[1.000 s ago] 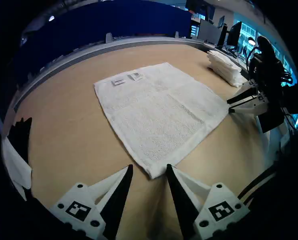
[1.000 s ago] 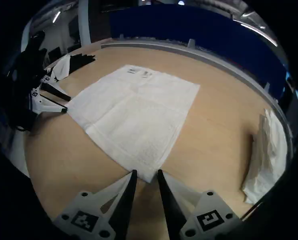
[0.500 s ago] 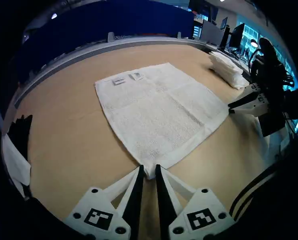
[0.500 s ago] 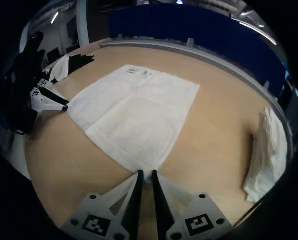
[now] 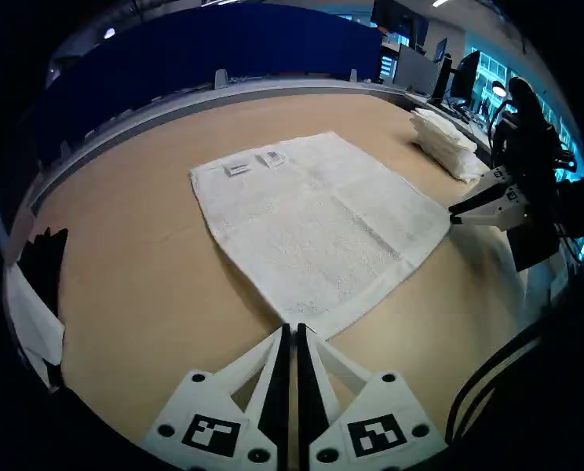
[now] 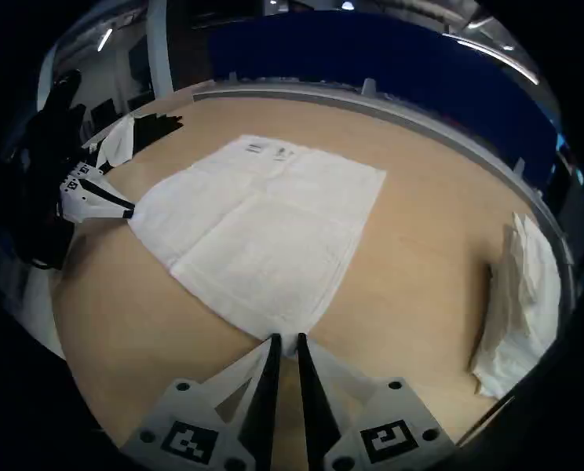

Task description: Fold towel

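Although two small sewn labels (image 5: 254, 162) are seen on the towel (image 5: 323, 228), their print is too small to be read. Black-and-white square markers are carried on the tongs, no brand legible. The towel is laid flat on the wooden table (image 5: 135, 259), spread as a diamond in the middle of the left gripper view. The labelled edge is pointed to the upper left, away from the camera. The outline is close to square, so the long axis cannot be told.

The left tongs (image 5: 293, 330), at the bottom centre, are closed, and the towel's near corner is pinched between them. The right tongs (image 6: 286, 339) are closed on the other near corner at the bottom centre of the right gripper view. The edge between both held corners is kept nearest. The right tongs (image 5: 452, 219) are also seen at the towel's right corner in the left gripper view.

A stack of folded towels (image 5: 445, 141) is placed at the upper right, well apart.
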{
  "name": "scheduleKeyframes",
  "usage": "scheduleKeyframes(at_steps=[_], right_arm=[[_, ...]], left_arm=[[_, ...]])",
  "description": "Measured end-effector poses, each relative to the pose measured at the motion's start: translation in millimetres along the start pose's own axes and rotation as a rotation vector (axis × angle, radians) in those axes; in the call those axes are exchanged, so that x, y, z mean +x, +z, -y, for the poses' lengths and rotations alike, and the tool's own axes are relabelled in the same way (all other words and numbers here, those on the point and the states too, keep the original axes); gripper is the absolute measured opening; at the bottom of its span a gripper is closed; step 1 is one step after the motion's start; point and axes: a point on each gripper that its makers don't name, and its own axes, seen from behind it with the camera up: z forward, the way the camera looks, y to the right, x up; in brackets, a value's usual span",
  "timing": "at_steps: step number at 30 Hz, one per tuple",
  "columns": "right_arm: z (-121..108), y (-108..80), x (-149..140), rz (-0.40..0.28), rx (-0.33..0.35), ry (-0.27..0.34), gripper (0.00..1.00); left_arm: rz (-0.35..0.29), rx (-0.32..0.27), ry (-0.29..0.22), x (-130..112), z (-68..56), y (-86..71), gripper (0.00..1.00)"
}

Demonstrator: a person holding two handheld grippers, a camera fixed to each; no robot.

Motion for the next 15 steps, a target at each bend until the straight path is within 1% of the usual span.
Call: scheduleKeyframes(at_steps=[8,15], right_arm=[[1.4,-14.9,14.9,-0.017,0.005,-0.011,0.16],[4.7,-37.6,30.2,-0.024,0.012,-0.036,0.16]], left_arm=[[-0.014,-0.014,-0.042,12.9,-0.7,-11.9,0.06],[-0.03,-0.018,-0.072,27.4,-1.1,-35.4,0.06]])
